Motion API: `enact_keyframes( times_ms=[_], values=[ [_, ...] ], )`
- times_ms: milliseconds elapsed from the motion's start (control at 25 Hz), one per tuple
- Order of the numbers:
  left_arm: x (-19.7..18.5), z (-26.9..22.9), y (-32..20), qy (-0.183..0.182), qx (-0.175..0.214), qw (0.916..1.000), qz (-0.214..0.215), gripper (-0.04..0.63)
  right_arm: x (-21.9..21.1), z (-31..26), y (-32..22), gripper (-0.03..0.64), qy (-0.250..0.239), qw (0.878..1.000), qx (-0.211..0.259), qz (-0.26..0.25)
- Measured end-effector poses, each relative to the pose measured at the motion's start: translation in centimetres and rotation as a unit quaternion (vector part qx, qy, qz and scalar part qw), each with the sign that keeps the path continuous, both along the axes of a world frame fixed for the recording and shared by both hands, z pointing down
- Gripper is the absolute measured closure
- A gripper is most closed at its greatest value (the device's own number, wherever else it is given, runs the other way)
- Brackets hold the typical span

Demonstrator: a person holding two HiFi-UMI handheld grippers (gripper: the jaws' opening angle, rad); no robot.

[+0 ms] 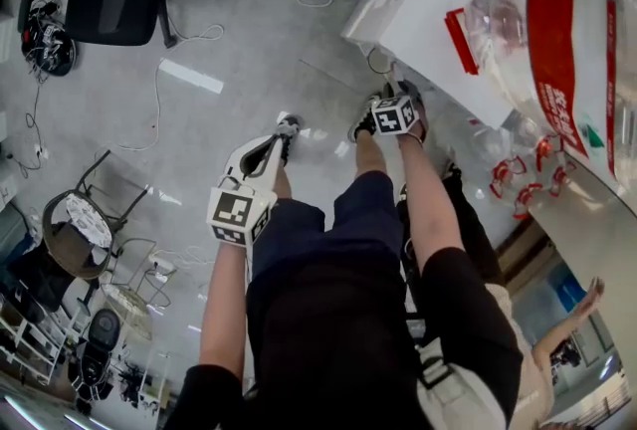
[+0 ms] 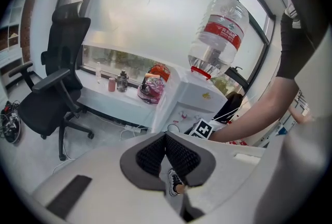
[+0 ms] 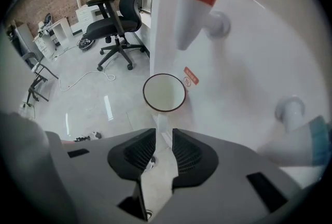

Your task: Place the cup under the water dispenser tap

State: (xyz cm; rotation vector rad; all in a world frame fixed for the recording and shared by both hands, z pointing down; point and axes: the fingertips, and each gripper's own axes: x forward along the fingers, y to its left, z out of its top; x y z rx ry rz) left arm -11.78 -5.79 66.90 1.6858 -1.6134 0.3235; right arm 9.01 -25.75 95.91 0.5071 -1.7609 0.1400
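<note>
My right tongs (image 3: pixel 164 132) point steeply down along the front of the white water dispenser (image 3: pixel 244 57). Their ribbed black pads (image 3: pixel 141 150) stand spread with a narrow gap, and nothing sits between them. Just beyond the tips is the round white cup with a dark rim (image 3: pixel 164 93), open mouth up and apart from the pads. It stands close against the dispenser's front, below the white tap with the red collar (image 3: pixel 189 10) and slightly left of its nozzle in the right gripper view. I cannot tell what the cup rests on. A second tap with a blue collar (image 3: pixel 311 137) juts out further right.

My left tongs (image 2: pixel 166 137) hang off to the side above the grey floor (image 2: pixel 109 140), well apart from the cup. Their pads are pressed together at the tips on nothing. Beyond them the large clear water bottle with a red label (image 2: pixel 218 36) sits upside down on the dispenser, and a black office chair (image 2: pixel 54 88) stands to the left.
</note>
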Motion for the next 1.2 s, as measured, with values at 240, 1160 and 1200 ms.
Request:
enact_keyframes(
  times_ms=[240, 1160, 1200],
  values=[
    [0.4, -1.2, -0.6, 0.001, 0.012, 0.9997, 0.019, 0.595, 1.5, -3.7, 1.3, 0.526, 0.004, 1.000, 0.003, -0.003],
    [6.5, -8.7, -4.3, -0.010, 0.063, 0.9863, 0.152, 0.595, 5.0, -20.3, 6.1, 0.623, -0.144, 0.989, 0.005, 0.044],
    [6.8, -9.0, -4.3, -0.010, 0.065, 0.9855, 0.157, 0.595, 4.9, -21.2, 6.4, 0.623, -0.152, 0.987, 0.007, 0.043]
  ],
)
